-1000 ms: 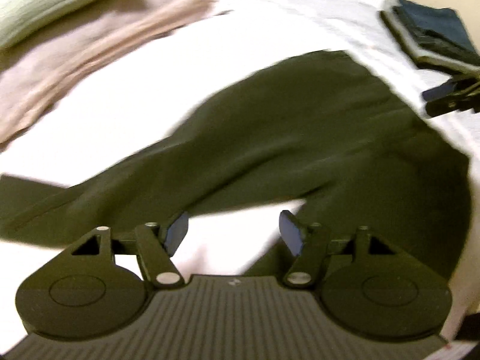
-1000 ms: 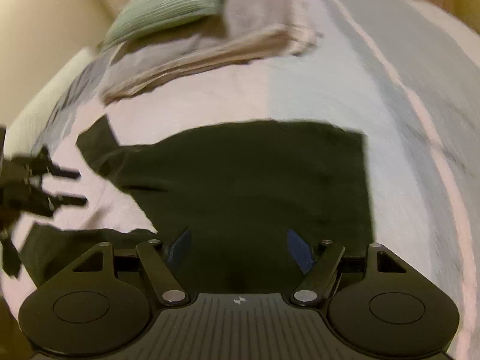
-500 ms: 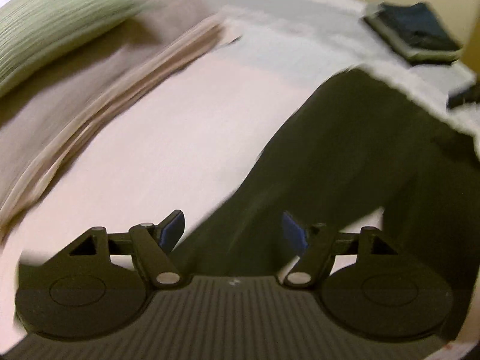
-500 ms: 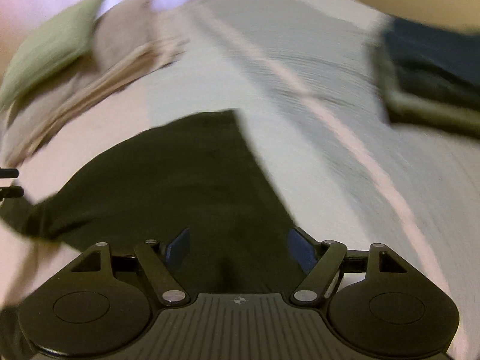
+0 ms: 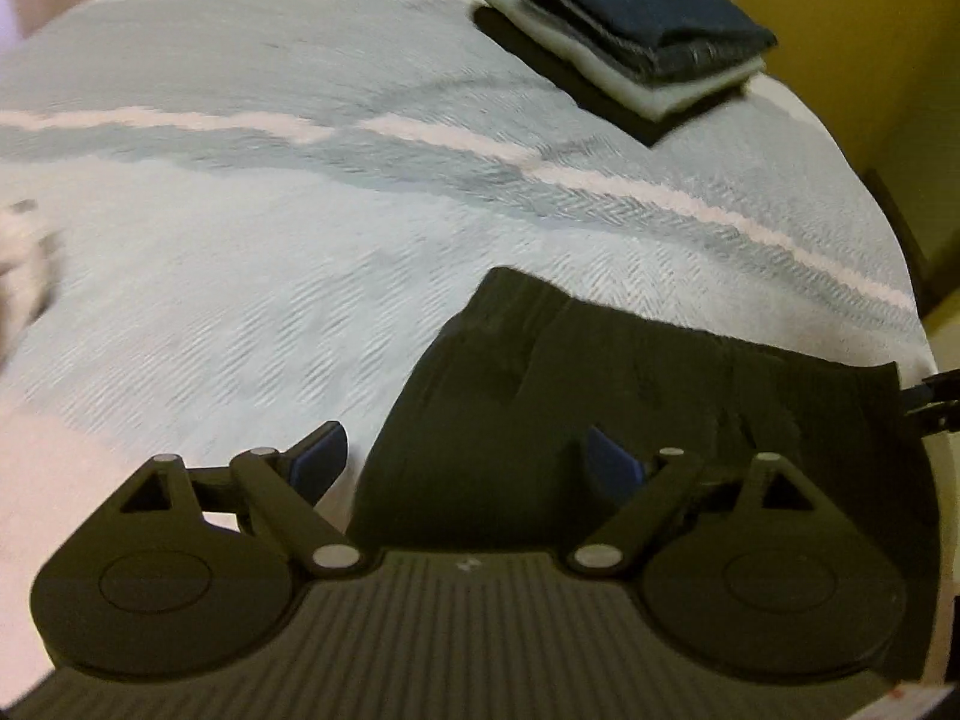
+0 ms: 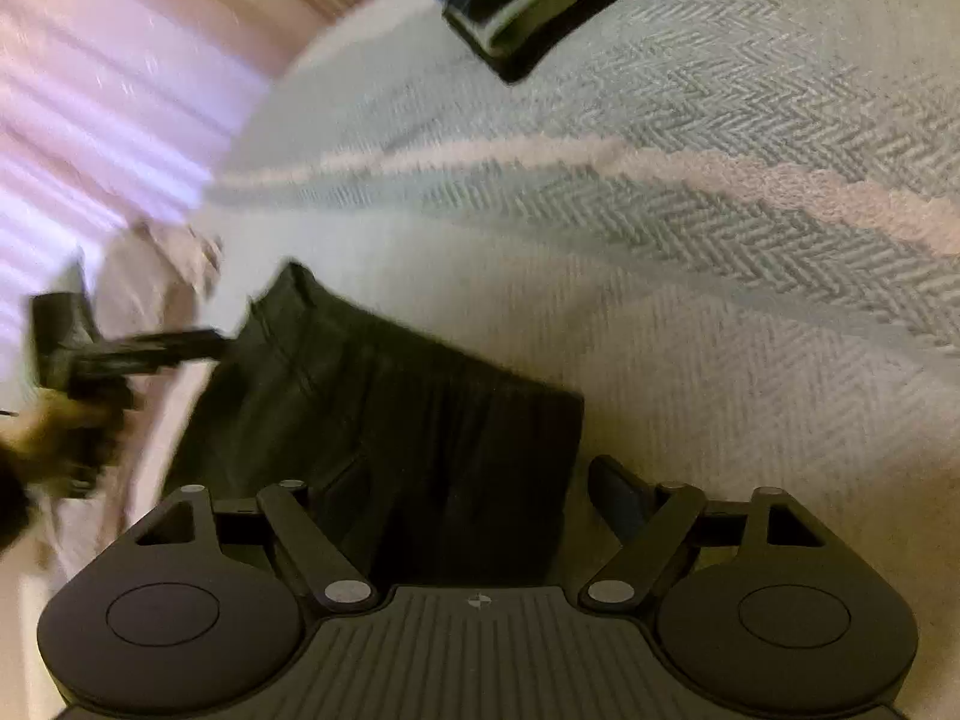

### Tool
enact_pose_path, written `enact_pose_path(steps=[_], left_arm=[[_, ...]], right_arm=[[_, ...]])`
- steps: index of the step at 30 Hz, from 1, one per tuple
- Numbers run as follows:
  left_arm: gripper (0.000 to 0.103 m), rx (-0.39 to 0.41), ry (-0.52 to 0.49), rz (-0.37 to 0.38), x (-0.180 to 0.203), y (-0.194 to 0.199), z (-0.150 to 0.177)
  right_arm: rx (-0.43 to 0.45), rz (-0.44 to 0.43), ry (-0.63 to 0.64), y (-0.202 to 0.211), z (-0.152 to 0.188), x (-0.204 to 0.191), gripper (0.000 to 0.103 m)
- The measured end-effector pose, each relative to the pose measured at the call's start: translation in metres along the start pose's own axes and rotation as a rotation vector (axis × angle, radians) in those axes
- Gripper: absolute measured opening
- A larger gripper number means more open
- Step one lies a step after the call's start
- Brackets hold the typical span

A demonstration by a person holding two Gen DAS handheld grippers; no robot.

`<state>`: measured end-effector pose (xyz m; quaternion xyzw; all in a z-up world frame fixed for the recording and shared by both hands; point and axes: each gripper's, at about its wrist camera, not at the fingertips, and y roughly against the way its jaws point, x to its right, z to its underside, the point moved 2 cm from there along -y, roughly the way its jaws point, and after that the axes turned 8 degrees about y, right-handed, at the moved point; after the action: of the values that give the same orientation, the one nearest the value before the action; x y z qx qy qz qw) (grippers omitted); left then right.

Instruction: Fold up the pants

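Dark pants lie flat on the bed, waistband end toward the blanket's stripe. My left gripper hovers over the waistband's left corner. Its jaws are opening, and the pads press on nothing, though the fabric's edge lies below the gap. In the right wrist view the pants run from the centre to the lower left. My right gripper stands open over the waistband's right corner, its right finger above bare blanket. Each gripper shows in the other's view: the right gripper at the edge, the left gripper blurred.
A stack of folded clothes, navy on top, sits near the bed's far corner, also the stack in the right wrist view. The bed carries a pale herringbone blanket with a pink stripe. Its edge drops off at right.
Both views swung from the pant legs and pillow end to the waistband. The pillow and beige bedding left view, the folded stack came closer, and the left fingers spread wider.
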<state>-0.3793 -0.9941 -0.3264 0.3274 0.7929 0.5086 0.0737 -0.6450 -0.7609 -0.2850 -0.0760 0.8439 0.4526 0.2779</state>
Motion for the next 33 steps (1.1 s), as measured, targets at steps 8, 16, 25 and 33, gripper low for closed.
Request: enact_pose_path(steps=[8, 16, 25, 33], left_arm=[[0.055, -0.193, 0.01, 0.134, -0.006, -0.059, -0.032], [0.008, -0.142, -0.038, 0.077, 0.028, -0.002, -0.069], [0.013, -0.014, -0.047, 0.139, 0.085, -0.03, -0.176], [0.023, -0.005, 0.073, -0.04, 0.066, -0.054, -0.147]], right_arm=[[0.004, -0.055, -0.083, -0.007, -0.006, 0.02, 0.013], [0.097, -0.091, -0.077, 0.052, -0.061, 0.001, 0.007], [0.17, 0.057, -0.069, 0.053, -0.141, 0.071, 0.01], [0.147, 0.168, 0.065, 0.044, -0.127, 0.059, 0.05]])
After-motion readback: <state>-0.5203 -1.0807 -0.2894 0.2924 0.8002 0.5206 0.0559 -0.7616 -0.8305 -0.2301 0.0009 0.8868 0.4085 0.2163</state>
